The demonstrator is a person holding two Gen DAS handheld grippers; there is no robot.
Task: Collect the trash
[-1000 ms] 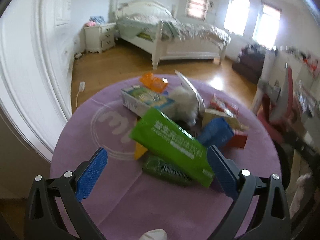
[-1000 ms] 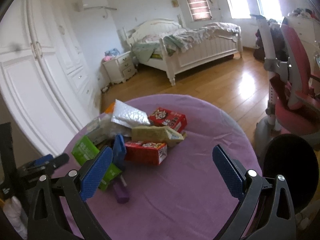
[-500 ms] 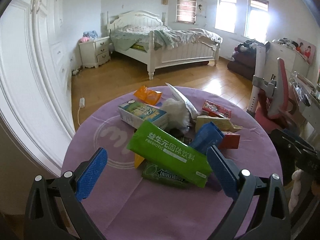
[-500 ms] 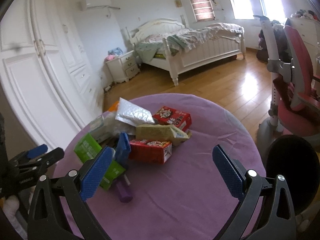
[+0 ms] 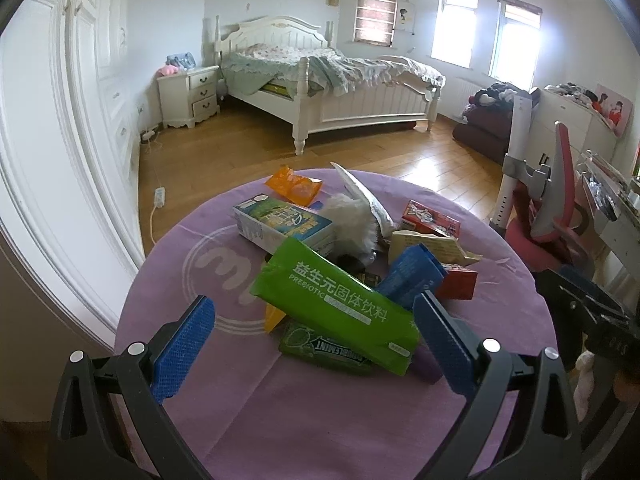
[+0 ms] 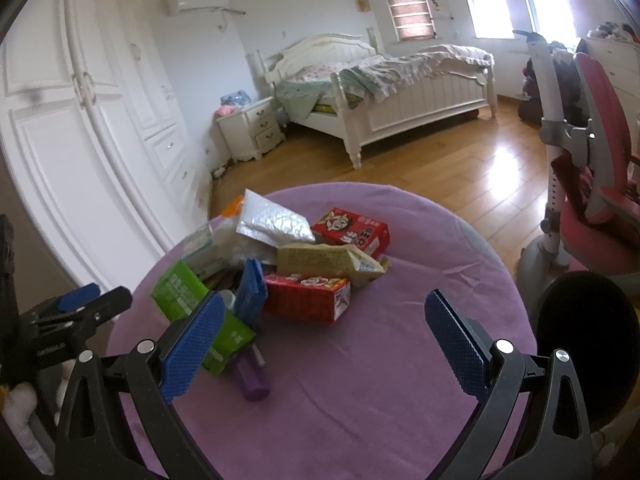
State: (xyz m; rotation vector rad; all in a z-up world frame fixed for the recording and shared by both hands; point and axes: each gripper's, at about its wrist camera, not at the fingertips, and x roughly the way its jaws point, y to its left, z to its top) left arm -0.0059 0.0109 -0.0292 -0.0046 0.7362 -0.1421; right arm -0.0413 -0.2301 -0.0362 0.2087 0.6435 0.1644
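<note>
White bed (image 5: 320, 92), nightstand (image 5: 188, 96), wardrobe (image 6: 80, 128); wood floor (image 5: 224, 152); bright windows (image 5: 456, 28); pink chair (image 6: 600, 152).

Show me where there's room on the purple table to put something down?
Bare purple cloth lies right of the red box, out to the table's edge. More lies near the camera, past the purple tube. The pile around the green packet is crowded.
</note>
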